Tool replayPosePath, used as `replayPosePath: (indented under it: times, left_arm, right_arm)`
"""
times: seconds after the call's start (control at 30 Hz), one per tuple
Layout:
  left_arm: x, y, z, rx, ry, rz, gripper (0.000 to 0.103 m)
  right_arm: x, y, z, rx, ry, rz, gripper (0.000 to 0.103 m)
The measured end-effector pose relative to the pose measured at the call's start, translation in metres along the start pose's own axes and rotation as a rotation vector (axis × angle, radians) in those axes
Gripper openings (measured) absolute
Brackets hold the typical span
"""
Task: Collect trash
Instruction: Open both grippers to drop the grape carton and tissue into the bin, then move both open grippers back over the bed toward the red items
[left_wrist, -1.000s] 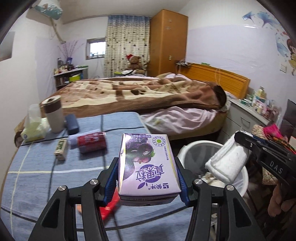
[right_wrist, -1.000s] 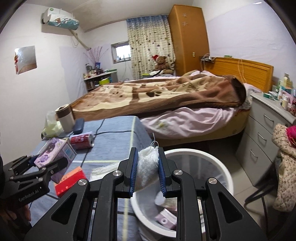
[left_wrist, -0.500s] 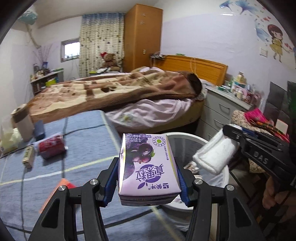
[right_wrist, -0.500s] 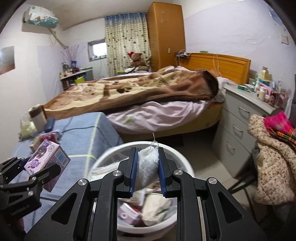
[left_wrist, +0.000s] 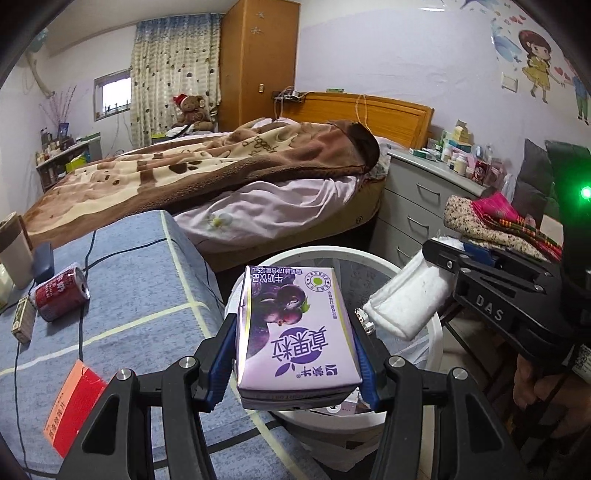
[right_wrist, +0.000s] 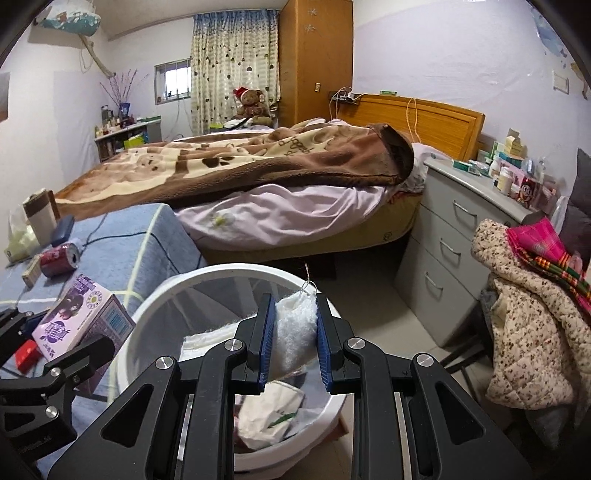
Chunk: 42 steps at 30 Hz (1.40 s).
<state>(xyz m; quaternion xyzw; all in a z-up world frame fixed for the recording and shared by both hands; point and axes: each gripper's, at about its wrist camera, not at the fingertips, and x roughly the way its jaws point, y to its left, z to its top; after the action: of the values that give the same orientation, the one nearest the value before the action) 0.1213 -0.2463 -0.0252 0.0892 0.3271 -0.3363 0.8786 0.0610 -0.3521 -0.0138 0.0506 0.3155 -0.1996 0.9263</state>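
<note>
**Both grippers hold trash over the white bin**

A bed (right_wrist: 258, 173) with a brown blanket fills the back of the room, a grey dresser (right_wrist: 454, 236) at its headboard end. In front of the bed stands the worktop (left_wrist: 140, 295), covered in a blue cloth with pale stripes. The white bin (right_wrist: 155, 306) sits on the floor just beside the worktop's right edge, with crumpled paper already lying in its bottom.

The left gripper (left_wrist: 295, 354) has its fingers closed on the sides of a purple milk carton (left_wrist: 295, 332), held at the worktop's right edge, partly over the bin's near rim. The right gripper (right_wrist: 295, 332) has its fingers narrowly closed on a white padded cloth (right_wrist: 295, 332), which hangs above the bin's opening.

On the worktop, a red can (left_wrist: 59, 295) lies on its side toward the far left corner, a small box (left_wrist: 23, 319) just beside it. A red packet (left_wrist: 74, 410) lies near the worktop's front edge.
</note>
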Motion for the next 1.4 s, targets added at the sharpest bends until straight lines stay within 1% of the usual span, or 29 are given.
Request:
replayPosePath:
  times: [0.1,0.17,0.23,0.3,0.33,0.47,0.53,0.6,0.67,0.77,0.87,1.03,1.1,1.17,1.23,1.33,1.4]
  left_arm:
    - [0.006,-0.001,0.002,-0.005,0.010,-0.007,0.056]
    - [0.008,-0.002,0.003,-0.002,0.010,-0.024,0.057]
    - [0.010,-0.002,0.004,-0.006,0.010,-0.032,0.060]
    - [0.011,-0.001,0.003,-0.010,0.016,-0.038,0.065]
    - [0.011,-0.001,0.003,-0.010,0.016,-0.041,0.066]
    - [0.008,0.003,0.004,-0.022,0.006,-0.037,0.067]
    - [0.004,0.005,0.004,-0.023,0.001,-0.029,0.067]
    - [0.000,0.009,0.004,-0.027,-0.004,-0.021,0.067]
    - [-0.004,0.013,0.004,-0.037,-0.009,-0.021,0.067]
    - [-0.013,0.020,0.001,-0.029,-0.024,0.006,0.067]
    - [-0.021,0.030,-0.001,-0.052,-0.031,0.012,0.067]
    - [-0.035,0.047,-0.007,-0.070,-0.045,0.043,0.067]
    - [-0.041,0.055,-0.012,-0.077,-0.048,0.057,0.068]
    - [-0.047,0.065,-0.017,-0.078,-0.048,0.076,0.068]
    - [-0.054,0.073,-0.021,-0.079,-0.050,0.104,0.068]
    - [-0.061,0.085,-0.026,-0.078,-0.046,0.119,0.068]
    - [-0.067,0.096,-0.030,-0.067,-0.038,0.143,0.071]
  right_arm:
    - [0.003,-0.001,0.000,0.001,0.008,-0.009,0.023]
    - [0.004,-0.001,0.000,-0.004,0.016,-0.006,0.023]
    - [0.005,-0.001,-0.001,-0.015,0.019,-0.007,0.023]
    - [0.005,0.001,0.000,-0.023,0.022,-0.002,0.024]
    - [0.005,0.002,0.000,-0.024,0.020,-0.002,0.025]
    - [0.001,0.006,0.000,-0.039,0.011,0.009,0.032]
    - [-0.001,0.008,0.001,-0.041,0.004,0.019,0.038]
    - [-0.004,0.009,0.003,-0.040,-0.004,0.028,0.047]
    - [-0.006,0.011,0.004,-0.039,-0.011,0.034,0.048]
    - [-0.010,0.014,0.005,-0.042,-0.021,0.044,0.048]
    - [-0.013,0.020,0.005,-0.047,-0.030,0.057,0.048]
    - [-0.017,0.033,0.006,-0.058,-0.042,0.091,0.050]
    - [-0.018,0.038,0.006,-0.059,-0.045,0.117,0.055]
    - [-0.020,0.043,0.006,-0.059,-0.050,0.141,0.058]
    - [-0.020,0.049,0.006,-0.062,-0.054,0.160,0.059]
    - [-0.020,0.059,0.007,-0.067,-0.053,0.190,0.060]
    - [-0.019,0.065,0.007,-0.071,-0.054,0.212,0.062]
